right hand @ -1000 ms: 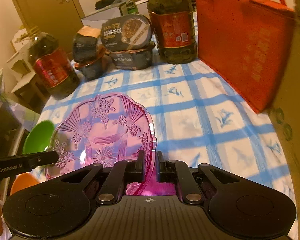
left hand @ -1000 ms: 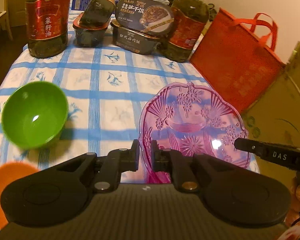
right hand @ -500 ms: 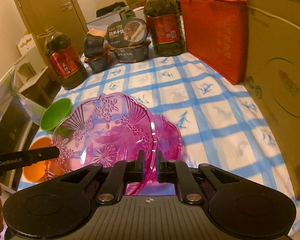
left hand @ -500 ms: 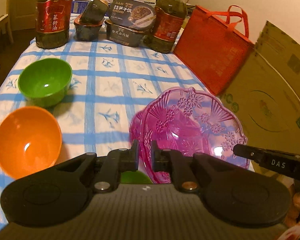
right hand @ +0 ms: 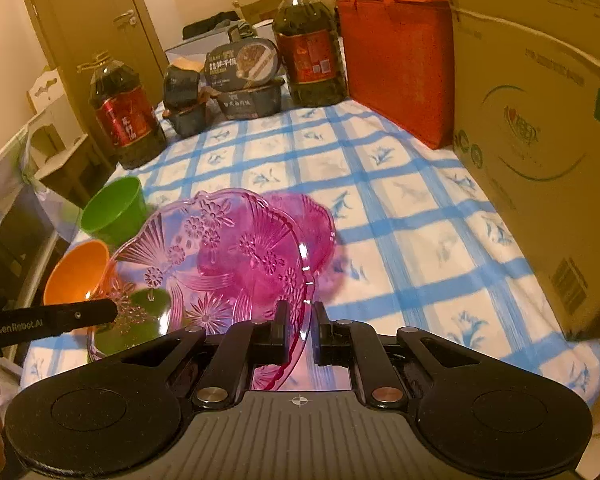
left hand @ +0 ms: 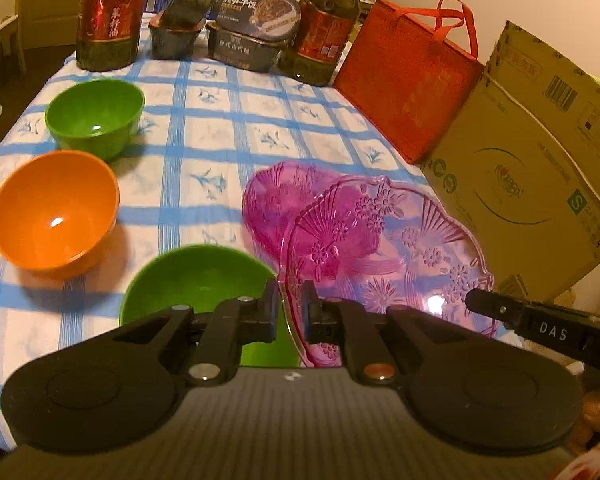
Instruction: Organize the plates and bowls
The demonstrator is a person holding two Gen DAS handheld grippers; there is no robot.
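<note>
A clear pink patterned plate hangs above the checked tablecloth, held by both grippers. My left gripper is shut on its left rim and my right gripper is shut on its right rim. Under and just beyond it a second pink plate lies on the cloth. Left of them stand a far green bowl, an orange bowl and a near green bowl, partly hidden by my left gripper.
Two big oil bottles and dark food boxes line the far end of the table. A red bag and a cardboard box stand along the right edge. A door is behind.
Both grippers have carried the held pink plate back toward the near end of the table. The second pink plate, the orange bowl and a near green bowl have come into view.
</note>
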